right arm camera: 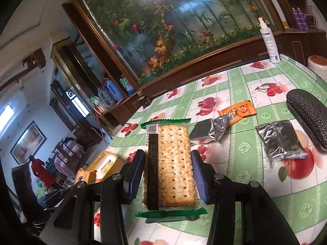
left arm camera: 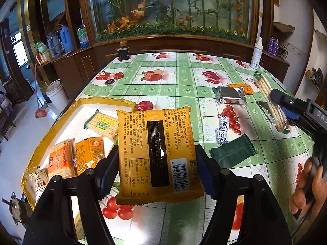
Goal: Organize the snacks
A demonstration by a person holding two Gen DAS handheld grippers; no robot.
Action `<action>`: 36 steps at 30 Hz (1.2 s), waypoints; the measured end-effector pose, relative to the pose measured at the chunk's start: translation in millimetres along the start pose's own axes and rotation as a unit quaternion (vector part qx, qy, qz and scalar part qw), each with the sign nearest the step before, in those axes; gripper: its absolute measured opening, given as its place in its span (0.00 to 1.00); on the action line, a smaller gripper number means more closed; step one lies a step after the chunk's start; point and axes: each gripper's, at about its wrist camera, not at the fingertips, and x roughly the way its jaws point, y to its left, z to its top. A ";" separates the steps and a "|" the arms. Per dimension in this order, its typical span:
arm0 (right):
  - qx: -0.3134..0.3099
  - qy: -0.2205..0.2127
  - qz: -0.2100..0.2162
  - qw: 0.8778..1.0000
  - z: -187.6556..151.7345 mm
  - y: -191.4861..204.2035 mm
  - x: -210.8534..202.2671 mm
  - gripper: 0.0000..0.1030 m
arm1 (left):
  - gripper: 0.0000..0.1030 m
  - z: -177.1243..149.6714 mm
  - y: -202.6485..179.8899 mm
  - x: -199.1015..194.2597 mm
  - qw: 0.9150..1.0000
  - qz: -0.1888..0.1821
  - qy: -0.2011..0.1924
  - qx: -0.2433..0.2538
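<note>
The left hand-held gripper [left arm camera: 157,163] holds a flat yellow snack packet [left arm camera: 157,153]; the yellow cardboard tray [left arm camera: 61,118] at the tabletop's [left arm camera: 184,77] left edge lies nearer it. The right hand-held gripper [right arm camera: 167,175] holds a long clear cracker pack [right arm camera: 173,163].

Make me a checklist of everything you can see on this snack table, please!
Surface: table under a green fruit-print cloth.
Job's things: yellow snack packet and cracker pack held up off the table; yellow tray holds several orange and cracker packs; silver packets, orange sachet and green packet lie loose.
Clutter: spray bottle, black glasses case, small dark jar.
Grippers: left gripper shut on the yellow snack packet; right gripper shut on the cracker pack.
Cables: nothing seen.
Surroundings: glass display of artificial flowers, white bucket, broom, a person in red far off.
</note>
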 end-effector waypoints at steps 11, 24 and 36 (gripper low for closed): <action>-0.024 -0.005 0.044 0.999 -0.6 57.1 -16.7 0.46 | 0.68 -4.5 29.6 -10.8 1.000 0.007 -0.011 -0.028; -0.070 0.021 0.036 0.997 -23.9 99.7 -7.8 0.46 | 0.68 -11.6 53.6 -15.5 0.998 0.034 -0.030 -0.042; -0.118 0.028 0.023 0.992 -33.5 130.8 -5.2 0.46 | 0.68 -12.1 66.9 -27.4 0.996 0.051 -0.052 -0.046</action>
